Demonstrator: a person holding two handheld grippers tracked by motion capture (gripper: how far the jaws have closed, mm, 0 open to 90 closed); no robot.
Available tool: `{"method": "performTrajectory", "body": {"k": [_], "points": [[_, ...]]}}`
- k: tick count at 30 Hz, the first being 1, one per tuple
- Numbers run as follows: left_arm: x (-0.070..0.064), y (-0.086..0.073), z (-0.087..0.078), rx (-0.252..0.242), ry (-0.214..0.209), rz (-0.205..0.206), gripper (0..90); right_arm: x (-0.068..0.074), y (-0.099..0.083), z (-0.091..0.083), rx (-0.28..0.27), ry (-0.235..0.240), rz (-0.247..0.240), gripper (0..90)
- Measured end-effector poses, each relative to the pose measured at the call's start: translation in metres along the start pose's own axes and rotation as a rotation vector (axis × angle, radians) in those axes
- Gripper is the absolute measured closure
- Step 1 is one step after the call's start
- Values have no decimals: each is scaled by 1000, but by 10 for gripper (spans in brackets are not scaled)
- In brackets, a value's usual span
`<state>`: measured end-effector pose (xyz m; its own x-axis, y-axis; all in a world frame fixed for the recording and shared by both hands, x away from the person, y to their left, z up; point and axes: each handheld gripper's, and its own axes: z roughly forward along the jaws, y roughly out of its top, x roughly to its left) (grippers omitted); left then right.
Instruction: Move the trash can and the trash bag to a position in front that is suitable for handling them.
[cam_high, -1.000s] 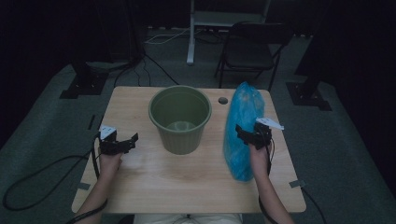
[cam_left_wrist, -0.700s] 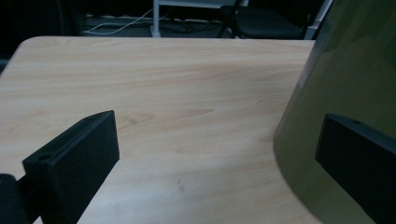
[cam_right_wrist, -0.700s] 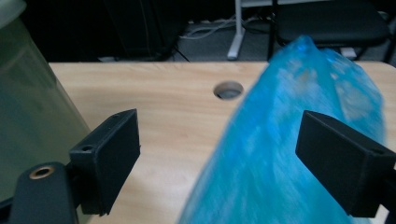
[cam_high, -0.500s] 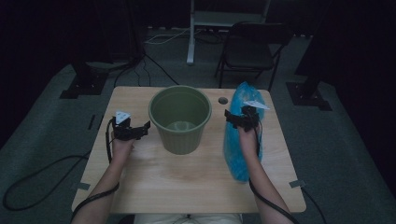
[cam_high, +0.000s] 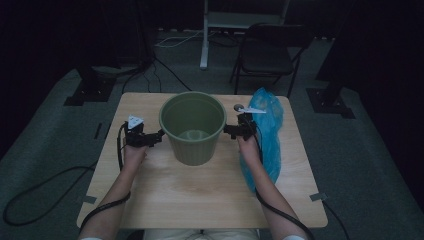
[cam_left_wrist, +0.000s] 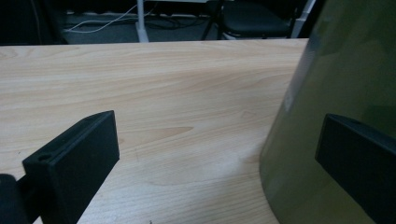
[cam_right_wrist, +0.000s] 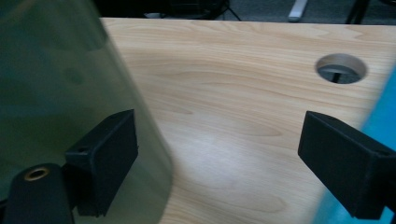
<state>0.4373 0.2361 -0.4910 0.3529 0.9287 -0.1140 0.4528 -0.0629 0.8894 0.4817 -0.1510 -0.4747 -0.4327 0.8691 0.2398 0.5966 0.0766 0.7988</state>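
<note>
The bucket (cam_high: 192, 127) stands upright in the middle of the table (cam_high: 200, 195), and both grippers flank it at about mid-height: the left gripper (cam_high: 150, 138) just off its left wall, the right gripper (cam_high: 234, 131) just off its right wall. That is the relation that matters: the bucket lies inward of each pair of jaws, across from them rather than between them, with its long axis vertical. Neither arm looks clearly nearer; they stand roughly level with each other on opposite sides.

In the left gripper view the jaws are spread wide and hold nothing, and the bucket's wall (cam_left_wrist: 336, 93) rises just beyond the inner one (whether that jaw touches it I cannot tell). In the right gripper view the jaws are likewise wide apart and empty; the bucket (cam_right_wrist: 56, 84) looms at the inner jaw, and the bag (cam_right_wrist: 380, 121) shows at the outer one.

The bucket is smooth olive-green plastic, a tapered round form, wider at the rim than at the base, and appears empty. The bag (cam_high: 267, 132) is thin, crinkled blue plastic lying slack along the table's right side, outward of the right gripper. The tabletop is pale wood grain with a round cable hole (cam_right_wrist: 341, 68).
</note>
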Motion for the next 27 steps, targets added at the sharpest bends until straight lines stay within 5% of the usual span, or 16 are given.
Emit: {"method": "performTrajectory", "body": {"k": [27], "points": [[-20,-15,-36,15,-43,46,3,12,-17,-25,36,50,-34,131]]}}
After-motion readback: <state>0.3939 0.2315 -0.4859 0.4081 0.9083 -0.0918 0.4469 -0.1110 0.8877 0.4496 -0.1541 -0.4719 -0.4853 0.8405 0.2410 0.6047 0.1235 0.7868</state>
